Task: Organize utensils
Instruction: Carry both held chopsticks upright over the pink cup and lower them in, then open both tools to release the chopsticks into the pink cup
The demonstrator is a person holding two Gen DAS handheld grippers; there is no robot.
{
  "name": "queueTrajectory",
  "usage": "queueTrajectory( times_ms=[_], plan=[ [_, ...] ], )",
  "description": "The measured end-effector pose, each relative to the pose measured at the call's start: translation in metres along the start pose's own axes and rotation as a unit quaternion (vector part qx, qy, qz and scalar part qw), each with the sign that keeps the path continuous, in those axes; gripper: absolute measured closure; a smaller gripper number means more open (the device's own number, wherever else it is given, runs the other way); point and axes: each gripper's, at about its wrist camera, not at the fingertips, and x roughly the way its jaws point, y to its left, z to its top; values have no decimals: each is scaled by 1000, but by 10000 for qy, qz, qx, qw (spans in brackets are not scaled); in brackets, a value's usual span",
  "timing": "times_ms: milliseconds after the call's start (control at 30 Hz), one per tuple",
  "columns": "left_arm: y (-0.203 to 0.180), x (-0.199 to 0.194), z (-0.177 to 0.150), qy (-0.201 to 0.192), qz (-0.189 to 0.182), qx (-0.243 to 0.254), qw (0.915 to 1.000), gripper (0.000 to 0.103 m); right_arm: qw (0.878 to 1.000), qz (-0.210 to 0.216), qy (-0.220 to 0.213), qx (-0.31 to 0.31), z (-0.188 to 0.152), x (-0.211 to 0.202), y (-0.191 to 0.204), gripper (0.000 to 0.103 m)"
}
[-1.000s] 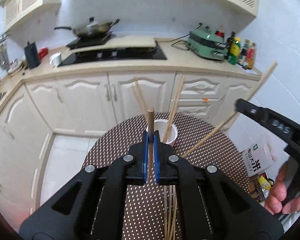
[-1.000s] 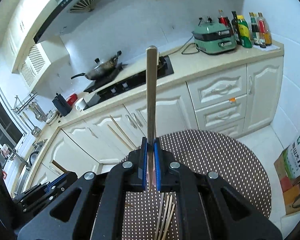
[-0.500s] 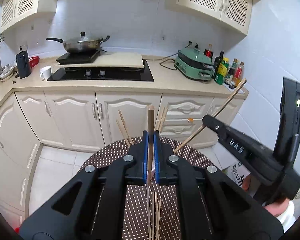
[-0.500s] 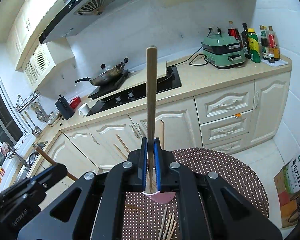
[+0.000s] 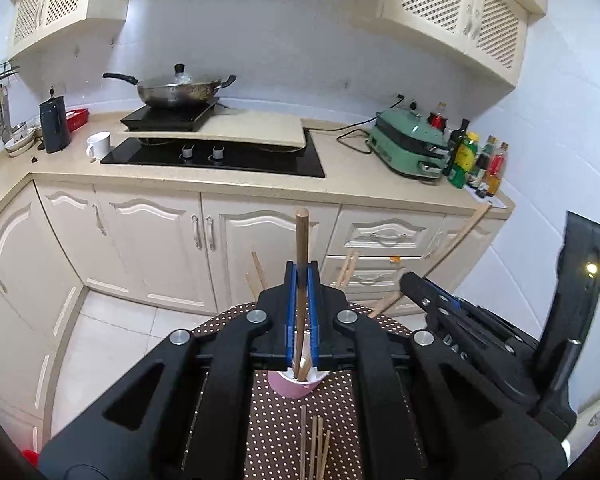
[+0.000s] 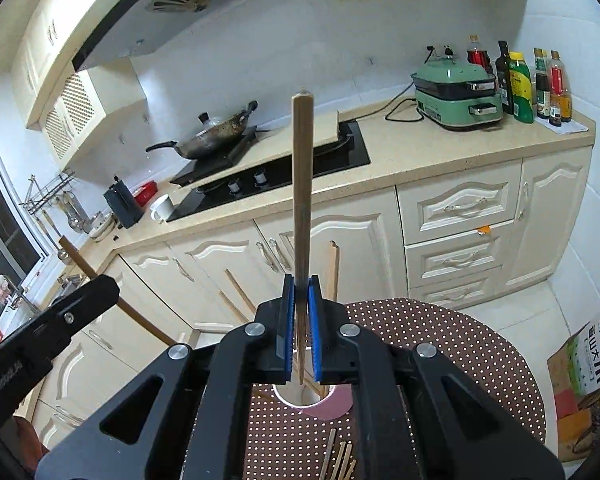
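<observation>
The pink cup (image 5: 296, 388) stands on the dotted brown surface (image 5: 276, 432), toward its far edge, and already holds several chopsticks (image 5: 350, 268) that lean out over its rim. In the left wrist view a darker brown chopstick (image 5: 301, 240) stands nearly upright with its lower end inside the cup's mouth; the left claw (image 5: 301, 308) is clenched on it, the blue pads (image 5: 289, 312) pressed against its shaft on both sides. In the right wrist view a paler, square-ended chopstick (image 6: 302, 184) rises straight up, and the right claw (image 6: 301, 320) is clamped around its lower part, its thin tip hanging just above the cup's (image 6: 300, 398) white interior. Loose chopsticks (image 5: 314, 444) lie flat on the surface nearer its close edge, just in front of the cup. From the left wrist camera the right claw's black body shows off to the right, its chopstick (image 5: 460, 236) slanting up toward the cabinets. Beyond the surface runs a cream kitchen counter (image 5: 340, 184) with a black hob (image 5: 216, 160), a lidded wok (image 5: 176, 90), a white mug (image 5: 99, 145), a green electric cooker (image 5: 408, 148) and a cluster of sauce bottles (image 5: 476, 162). A cardboard box (image 6: 584, 364) sits on the floor at the right.
</observation>
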Motion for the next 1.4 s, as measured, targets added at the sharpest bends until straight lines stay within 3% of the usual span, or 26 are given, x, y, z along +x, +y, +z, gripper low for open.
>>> queueTrajectory(
  times_ms=[500,967,1133,1300,1367,1400],
  plan=[
    [23,99,-40,1157,73,-387,9925,97,9947,-291,984,74,-33,76,-21,97],
    [44,145,-56,1368,222,-433,9894,94,9884,-352,1469,147,-45,121,-27,95],
    [48,159,-68,1656,48,-488,9850,93,9867,-389,1571,151,-51,125,-26,94],
    [46,161,-80,1715,153,-455,9840,66,9843,-526,1675,189,-55,122,-28,89],
    [48,158,-84,1721,108,-544,9835,55,9841,-569,1670,221,-56,118,-30,70],
    [49,156,-84,1687,153,-536,9841,55,9841,-630,1649,203,-56,115,-31,65]
  ],
)
